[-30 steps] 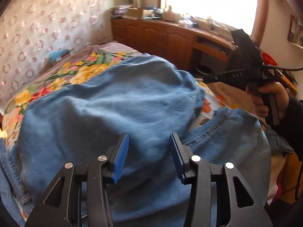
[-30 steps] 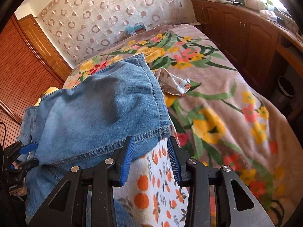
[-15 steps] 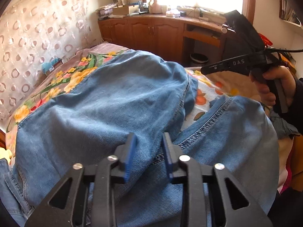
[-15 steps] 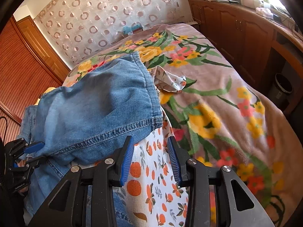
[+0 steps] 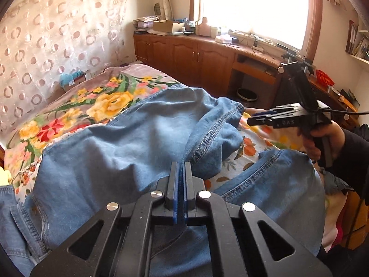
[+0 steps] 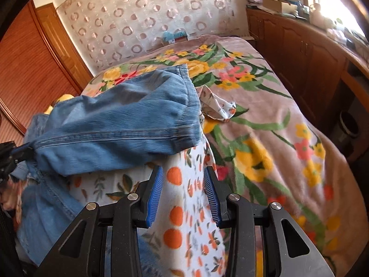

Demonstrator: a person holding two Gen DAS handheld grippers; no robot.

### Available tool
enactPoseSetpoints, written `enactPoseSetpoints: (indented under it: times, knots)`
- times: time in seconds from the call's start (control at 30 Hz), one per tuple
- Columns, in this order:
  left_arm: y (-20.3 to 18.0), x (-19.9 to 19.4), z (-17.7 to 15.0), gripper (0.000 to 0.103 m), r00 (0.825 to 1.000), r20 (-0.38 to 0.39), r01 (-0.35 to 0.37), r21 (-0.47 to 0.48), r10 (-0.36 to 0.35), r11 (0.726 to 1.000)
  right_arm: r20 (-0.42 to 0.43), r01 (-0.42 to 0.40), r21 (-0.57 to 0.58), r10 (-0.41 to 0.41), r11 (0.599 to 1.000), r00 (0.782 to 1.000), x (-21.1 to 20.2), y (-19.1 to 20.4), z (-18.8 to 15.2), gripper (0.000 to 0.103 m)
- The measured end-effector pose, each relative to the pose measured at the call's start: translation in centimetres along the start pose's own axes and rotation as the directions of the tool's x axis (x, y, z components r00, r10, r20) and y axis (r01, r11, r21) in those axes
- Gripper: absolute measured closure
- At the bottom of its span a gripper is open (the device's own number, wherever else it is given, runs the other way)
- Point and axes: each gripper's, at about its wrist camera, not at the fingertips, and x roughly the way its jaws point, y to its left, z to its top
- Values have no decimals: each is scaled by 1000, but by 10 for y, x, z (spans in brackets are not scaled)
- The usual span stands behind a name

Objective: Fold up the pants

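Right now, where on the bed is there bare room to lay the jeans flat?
Free: the floral blanket between the jeans hem and the cabinet-side edge. Crowded: the near end, where the jeans lie over the orange-print cloth, with a crumpled cloth beside the hem.

Floral blanket (image 6: 265, 124) covers the bed. White cloth with orange print (image 6: 184, 198) lies on it. Wooden cabinets (image 5: 196, 55) run under a bright window (image 5: 253, 7); cluttered top, possibly bottles and boxes. Dark bin (image 5: 246, 93) below.
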Motion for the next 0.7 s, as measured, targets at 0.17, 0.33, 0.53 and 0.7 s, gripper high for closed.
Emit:
enactPoseSetpoints:
  times: [0.17, 0.33, 0.53, 0.7]
  knots:
    - [4, 9, -8, 99, 999, -31, -10, -17, 10, 1000, 21, -36, -26, 36, 999, 999, 7, -3, 12, 65]
    - [7, 17, -12, 99, 999, -45, -10, -20, 9, 1000, 24, -78, -40, 79, 996, 997, 14, -5, 19, 65]
    - [15, 19, -9, 99, 999, -43, -15, -34, 13, 999, -13, -110, -32, 110, 993, 994, 35, -8, 33, 94]
    - [33, 0, 9, 100, 996, 47, -70, -90, 74, 994, 68, -75, -134, 85, 988, 994, 33, 25, 91, 95]
